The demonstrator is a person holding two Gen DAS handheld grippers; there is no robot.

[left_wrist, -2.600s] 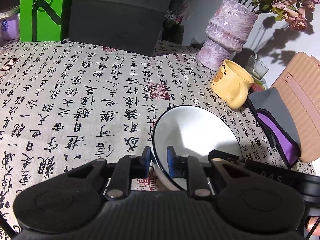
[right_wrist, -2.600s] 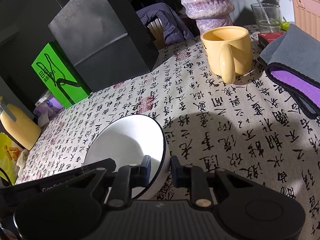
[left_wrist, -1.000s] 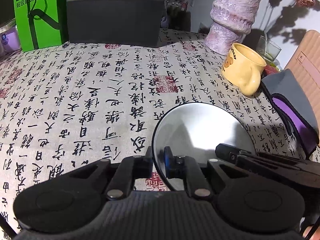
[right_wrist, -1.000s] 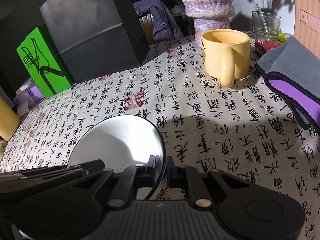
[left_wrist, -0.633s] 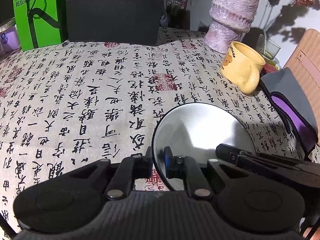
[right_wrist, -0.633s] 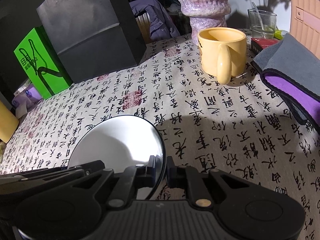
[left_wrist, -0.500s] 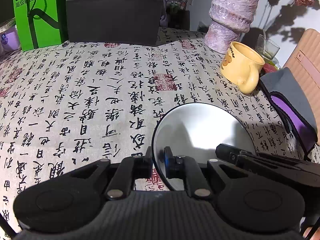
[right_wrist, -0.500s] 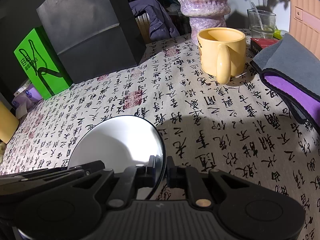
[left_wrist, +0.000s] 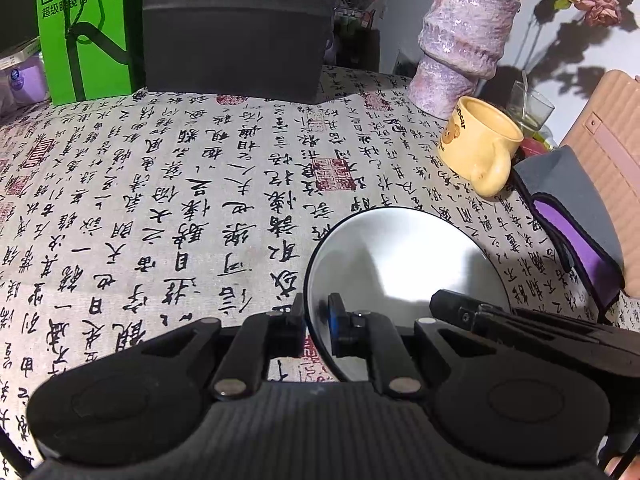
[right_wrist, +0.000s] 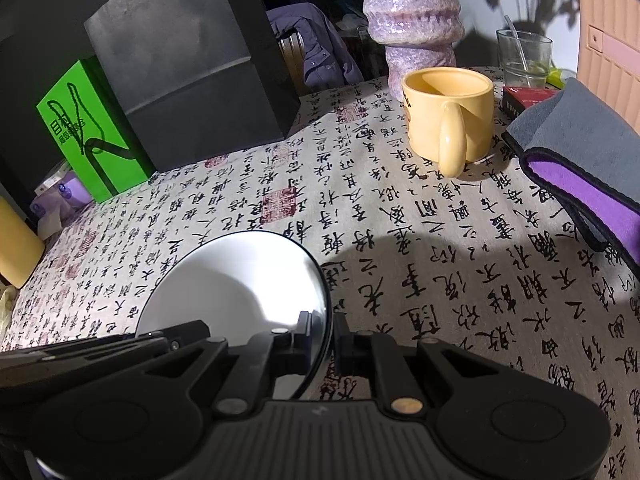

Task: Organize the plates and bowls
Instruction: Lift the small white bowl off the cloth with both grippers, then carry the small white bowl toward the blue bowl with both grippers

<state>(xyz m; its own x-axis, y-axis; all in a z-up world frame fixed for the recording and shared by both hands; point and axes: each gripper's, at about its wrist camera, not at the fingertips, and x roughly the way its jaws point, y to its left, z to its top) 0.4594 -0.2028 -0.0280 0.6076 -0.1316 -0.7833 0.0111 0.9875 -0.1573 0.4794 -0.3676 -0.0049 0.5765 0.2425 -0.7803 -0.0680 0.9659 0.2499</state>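
White-glazed, with a thin black rim, the round ceramic bowl (left_wrist: 404, 264) is pinched at opposite edges by both tools. The left hand-held gripper (left_wrist: 316, 314) is clamped on its left rim, the right hand-held gripper (right_wrist: 322, 334) on its right rim. Moments ago the jaws stood wider around the rim; now they have closed, so the bowl looks ready to carry. It sits at lower centre, over the calligraphy-print tabletop (left_wrist: 160, 200).
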